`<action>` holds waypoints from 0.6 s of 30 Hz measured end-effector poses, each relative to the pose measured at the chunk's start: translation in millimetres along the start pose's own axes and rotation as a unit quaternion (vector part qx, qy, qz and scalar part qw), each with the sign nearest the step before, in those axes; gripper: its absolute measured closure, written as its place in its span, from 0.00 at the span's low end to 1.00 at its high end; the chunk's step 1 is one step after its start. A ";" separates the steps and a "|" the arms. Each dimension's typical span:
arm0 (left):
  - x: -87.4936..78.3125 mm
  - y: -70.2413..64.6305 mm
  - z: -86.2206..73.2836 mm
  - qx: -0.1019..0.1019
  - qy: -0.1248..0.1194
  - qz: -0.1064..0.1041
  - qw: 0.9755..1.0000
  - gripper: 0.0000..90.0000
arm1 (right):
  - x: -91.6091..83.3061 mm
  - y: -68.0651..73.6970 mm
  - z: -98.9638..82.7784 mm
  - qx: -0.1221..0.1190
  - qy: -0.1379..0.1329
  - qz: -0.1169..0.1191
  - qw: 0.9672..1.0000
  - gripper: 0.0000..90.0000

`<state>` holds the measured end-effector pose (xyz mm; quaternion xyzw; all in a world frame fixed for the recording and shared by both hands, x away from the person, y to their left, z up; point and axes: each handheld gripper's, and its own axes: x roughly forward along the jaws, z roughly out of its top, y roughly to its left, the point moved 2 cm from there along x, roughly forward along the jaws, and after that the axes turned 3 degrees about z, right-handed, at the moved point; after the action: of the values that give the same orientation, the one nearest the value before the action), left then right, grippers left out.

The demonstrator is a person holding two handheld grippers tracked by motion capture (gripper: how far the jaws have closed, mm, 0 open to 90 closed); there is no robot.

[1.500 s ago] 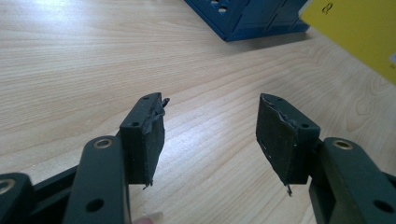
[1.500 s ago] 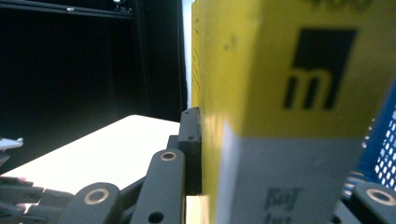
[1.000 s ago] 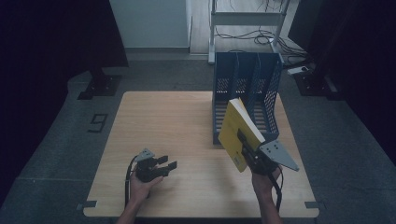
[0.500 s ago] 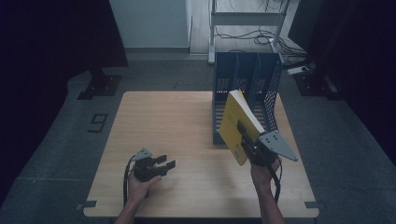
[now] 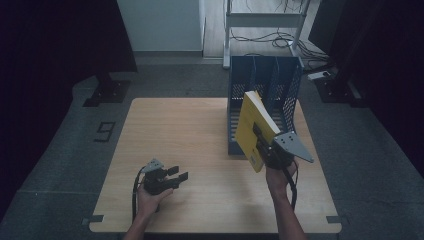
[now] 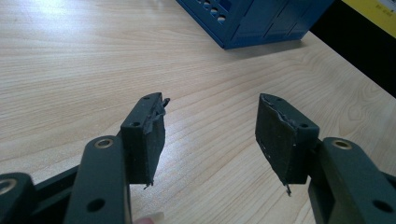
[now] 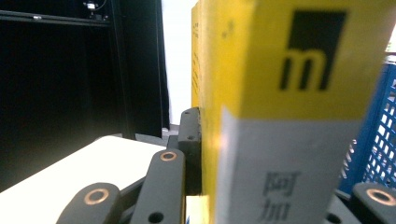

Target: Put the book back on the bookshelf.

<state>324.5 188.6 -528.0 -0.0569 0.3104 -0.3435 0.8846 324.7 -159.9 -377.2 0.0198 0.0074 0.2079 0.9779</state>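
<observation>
Where the right gripper [image 5: 265, 145] closes, its jaws are clamped on a yellow book [image 5: 252, 127], one black pad pressed flat against the cover in the right gripper view while the spine [image 7: 280, 116], yellow above and grey-white below with a black square logo, stands upright directly ahead of the camera. Beyond the far jaw, blue perforated mesh of the file rack [image 7: 373, 140] shows close behind the book. From the high view the book is held off the table, tilted with its top leaning away from the person toward the rack [image 5: 265, 100], its lower corner just forward of the gripper and in front of the rack's open base. The grey three-cornered plate [image 5: 292, 146] sits on top of this gripper, and the right hand [image 5: 277, 177] grips it from below.

The left gripper [image 5: 172, 176] has its jaws spread wide with nothing between them; in the left gripper view the two black pads [image 6: 149, 135] stand well apart over bare wooden table [image 6: 70, 60]. Ahead of and beyond those jaws lies the blue rack's corner [image 6: 243, 23], with a sliver of the yellow book [image 6: 373, 11] farther off. The left hand [image 5: 147, 197] holds this gripper low over the near part of the table, well apart from the right gripper, its cable looping back beside the wrist.
</observation>
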 end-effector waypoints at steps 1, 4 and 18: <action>0.0 0.1 0.0 0.000 0.000 0.000 1.000 0.47 | 1.1 -0.7 -0.1 0.000 0.001 -0.001 1.000 0.83; 0.0 0.5 -0.1 -0.001 0.000 0.000 1.000 0.47 | 3.2 -1.8 0.0 0.002 0.002 -0.003 1.000 0.83; -0.1 3.1 0.3 -0.003 0.000 -0.001 1.000 0.47 | 21.8 -4.1 6.1 0.000 0.007 -0.014 1.000 0.83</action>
<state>326.4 191.0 -528.8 -0.0601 0.3113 -0.3436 0.8840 346.4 -155.0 -371.4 0.0186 0.0148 0.1941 0.9807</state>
